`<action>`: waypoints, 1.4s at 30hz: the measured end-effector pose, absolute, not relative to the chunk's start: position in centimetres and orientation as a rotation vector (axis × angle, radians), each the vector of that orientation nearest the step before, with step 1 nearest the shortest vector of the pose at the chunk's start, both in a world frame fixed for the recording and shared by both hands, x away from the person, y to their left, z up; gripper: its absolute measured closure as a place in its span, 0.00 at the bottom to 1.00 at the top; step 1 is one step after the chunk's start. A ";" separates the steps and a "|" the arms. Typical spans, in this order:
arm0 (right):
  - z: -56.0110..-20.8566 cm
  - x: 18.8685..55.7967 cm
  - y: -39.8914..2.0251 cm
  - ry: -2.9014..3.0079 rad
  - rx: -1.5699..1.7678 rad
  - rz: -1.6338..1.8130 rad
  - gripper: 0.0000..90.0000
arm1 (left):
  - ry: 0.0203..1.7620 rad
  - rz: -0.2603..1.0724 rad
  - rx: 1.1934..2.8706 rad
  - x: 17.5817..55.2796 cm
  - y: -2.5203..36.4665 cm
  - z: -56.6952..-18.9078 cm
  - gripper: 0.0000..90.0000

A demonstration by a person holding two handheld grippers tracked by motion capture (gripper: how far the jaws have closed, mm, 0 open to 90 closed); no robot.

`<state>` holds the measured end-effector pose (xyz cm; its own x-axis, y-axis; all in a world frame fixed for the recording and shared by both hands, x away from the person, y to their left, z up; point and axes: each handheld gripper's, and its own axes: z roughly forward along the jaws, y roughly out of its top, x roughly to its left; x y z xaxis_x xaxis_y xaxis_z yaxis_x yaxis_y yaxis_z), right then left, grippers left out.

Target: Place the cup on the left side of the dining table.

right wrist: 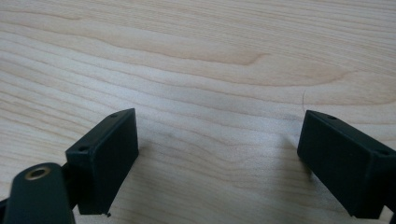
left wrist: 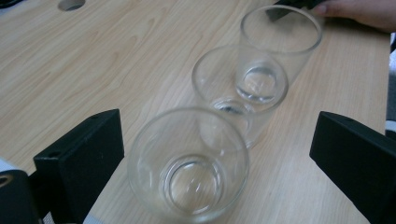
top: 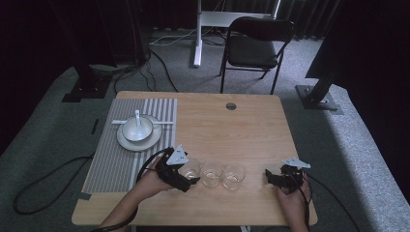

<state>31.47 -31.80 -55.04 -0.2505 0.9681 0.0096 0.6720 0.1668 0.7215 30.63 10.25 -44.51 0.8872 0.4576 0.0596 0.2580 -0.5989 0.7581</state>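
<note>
A: Glasses, three in a row near the front edge of the table. Left gripper is at the near glass, which sits at the row's left end.

B: Jaws?

A: Wide apart. In the left gripper view the near glass stands between them with a gap on each side; neither pad touches it. Upright, empty.

B: Other two?

A: Middle glass and far glass, both upright, close together; from the left gripper view they overlap in line, so I cannot tell if they touch.

B: Right gripper?

A: Right gripper is low at the table's right front, well apart from the far glass. Jaws apart, bare wood between them in the right gripper view.

B: Anything else on the table?

A: Striped mat at left, with a plate, a bowl on it and a spoon in the bowl.
</note>
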 end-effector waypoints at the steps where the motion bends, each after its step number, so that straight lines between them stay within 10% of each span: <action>1: -55.0 31.5 -31.8 1.991 1.548 0.858 0.13 | 0.506 0.302 2.240 30.7 10.1 -44.5 0.04; 42: -55.0 31.5 -31.8 1.994 1.547 0.859 0.13 | 0.348 0.181 2.290 31.9 1.1 -45.2 0.04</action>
